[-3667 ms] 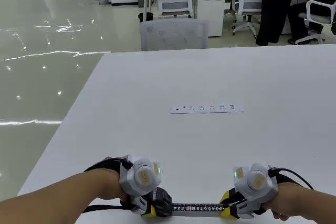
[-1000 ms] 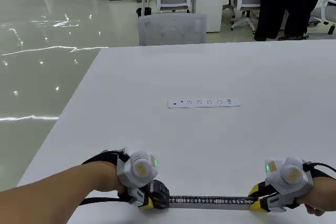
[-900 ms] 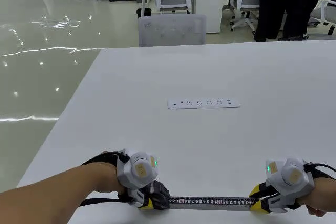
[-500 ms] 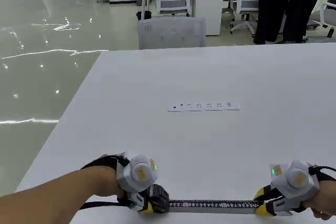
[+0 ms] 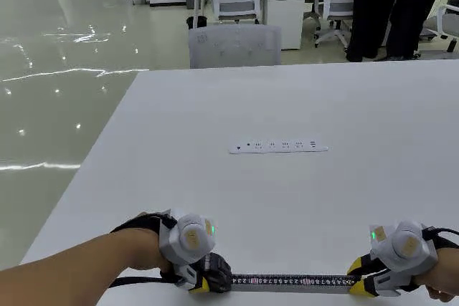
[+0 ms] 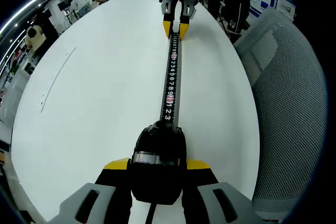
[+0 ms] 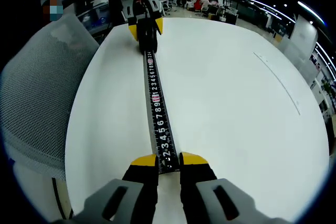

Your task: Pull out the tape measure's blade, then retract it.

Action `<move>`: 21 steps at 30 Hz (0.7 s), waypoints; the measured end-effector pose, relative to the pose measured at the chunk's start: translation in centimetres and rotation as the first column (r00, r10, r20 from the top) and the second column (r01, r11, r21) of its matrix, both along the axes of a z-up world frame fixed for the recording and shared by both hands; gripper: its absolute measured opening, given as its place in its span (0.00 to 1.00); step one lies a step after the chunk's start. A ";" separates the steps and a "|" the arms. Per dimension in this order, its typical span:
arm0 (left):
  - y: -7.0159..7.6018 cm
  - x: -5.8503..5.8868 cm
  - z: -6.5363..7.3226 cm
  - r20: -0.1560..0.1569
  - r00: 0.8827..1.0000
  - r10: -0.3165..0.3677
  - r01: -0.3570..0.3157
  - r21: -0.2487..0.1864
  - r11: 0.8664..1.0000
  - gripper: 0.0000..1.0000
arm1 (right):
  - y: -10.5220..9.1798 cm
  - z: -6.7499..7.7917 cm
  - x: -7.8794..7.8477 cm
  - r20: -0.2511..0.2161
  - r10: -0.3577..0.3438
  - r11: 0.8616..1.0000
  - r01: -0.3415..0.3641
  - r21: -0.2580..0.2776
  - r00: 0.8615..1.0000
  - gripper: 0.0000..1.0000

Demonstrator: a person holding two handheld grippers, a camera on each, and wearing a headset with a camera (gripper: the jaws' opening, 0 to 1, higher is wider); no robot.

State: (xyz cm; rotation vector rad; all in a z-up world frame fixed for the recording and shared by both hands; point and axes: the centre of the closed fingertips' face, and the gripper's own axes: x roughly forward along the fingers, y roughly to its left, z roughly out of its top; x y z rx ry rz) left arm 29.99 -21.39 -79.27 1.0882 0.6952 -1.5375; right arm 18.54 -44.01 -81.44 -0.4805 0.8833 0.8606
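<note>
While the left gripper (image 5: pixel 203 284) clamps the tape measure case (image 6: pixel 157 161) and the right gripper (image 7: pixel 168 162) pinches the blade (image 5: pixel 290 281) by its tip, that blade spans straight between them (right should ease leftward).

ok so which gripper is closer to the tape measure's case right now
Left. The left gripper is clamped around the black case itself. The right gripper is off at the far end of the extended blade, pinching its tip.
</note>
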 end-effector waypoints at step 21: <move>-0.1 0.2 0.0 0.007 1.000 0.011 -0.011 0.001 1.000 0.35 | 0.1 -0.2 0.2 -0.022 0.005 1.000 -0.006 -0.027 1.000 0.15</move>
